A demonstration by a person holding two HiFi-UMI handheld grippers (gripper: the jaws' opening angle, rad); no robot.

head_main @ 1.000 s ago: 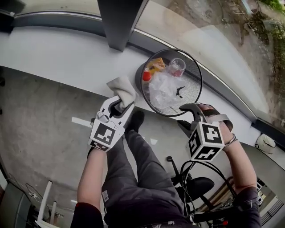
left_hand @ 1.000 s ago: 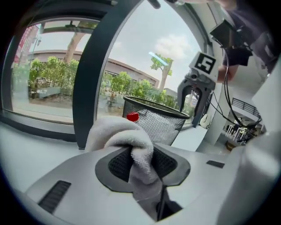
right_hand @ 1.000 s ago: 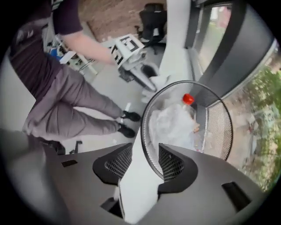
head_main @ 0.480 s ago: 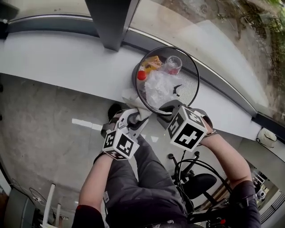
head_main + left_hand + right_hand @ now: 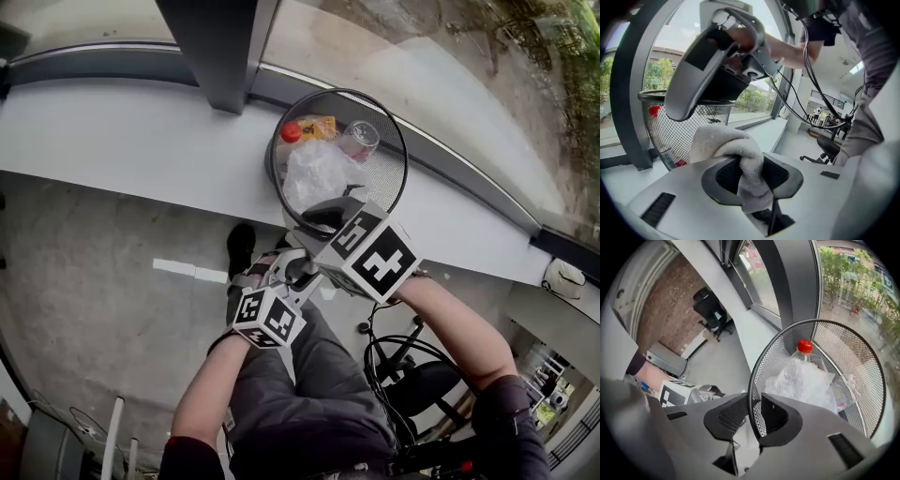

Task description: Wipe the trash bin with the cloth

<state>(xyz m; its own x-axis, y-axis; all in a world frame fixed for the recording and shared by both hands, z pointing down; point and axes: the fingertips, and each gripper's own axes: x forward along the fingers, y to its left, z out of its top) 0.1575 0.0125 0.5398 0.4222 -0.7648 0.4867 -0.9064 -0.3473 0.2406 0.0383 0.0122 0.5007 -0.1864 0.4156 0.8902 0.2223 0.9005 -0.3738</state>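
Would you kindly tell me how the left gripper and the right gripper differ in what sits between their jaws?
The left gripper is shut on the white cloth, bunched between its jaws; the right gripper has the rim of the trash bin between jaws that are closing. The left gripper is outside the bin; the right gripper straddles its wall. Both are at its near side.

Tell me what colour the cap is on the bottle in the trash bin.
Red. The bottle cap in the trash bin shows best in the right gripper view.
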